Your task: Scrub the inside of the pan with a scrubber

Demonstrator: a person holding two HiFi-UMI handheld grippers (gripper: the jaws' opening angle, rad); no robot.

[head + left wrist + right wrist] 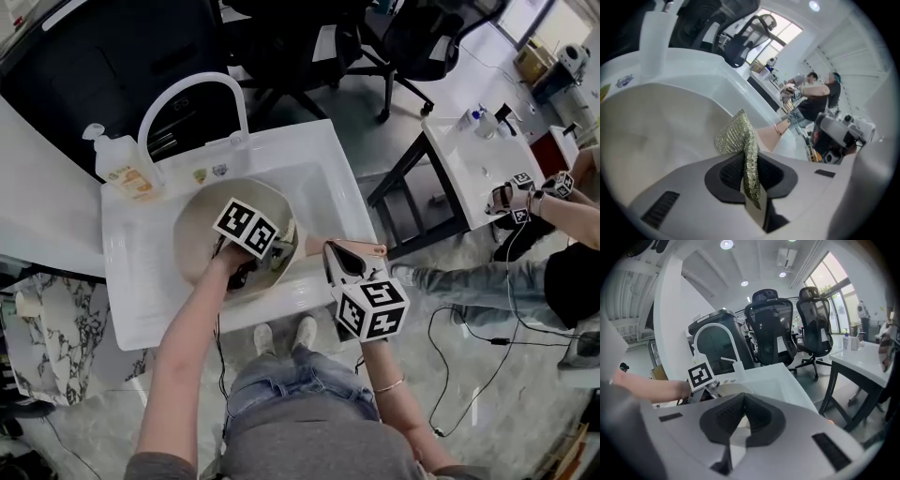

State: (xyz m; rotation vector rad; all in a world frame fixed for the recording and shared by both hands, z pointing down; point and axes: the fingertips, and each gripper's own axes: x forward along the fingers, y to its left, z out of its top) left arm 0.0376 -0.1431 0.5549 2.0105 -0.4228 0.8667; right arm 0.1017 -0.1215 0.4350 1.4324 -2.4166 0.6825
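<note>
- Left gripper (274, 247): jaws clamped on the scrubber (737, 135), a green-gold mesh pad that sticks out past the jaw tips.
- Pan (200, 223): sits in the white sink (314, 161). In the head view its handle (364, 249) points to 3 o'clock.
- The left gripper is inside the pan, near its 4 o'clock wall.
- Right gripper (341, 263): jaws closed on the handle.
- Soap bottle (125, 169): at the pan's 10 o'clock.

A white sink unit (323, 173) stands on the grey floor (487, 375), with an arched white faucet (194, 82) on its back rim. The cream pan (192, 234) lies in the basin just in front of the faucet. A soap bottle (122, 169) stands just left of the faucet.
</note>
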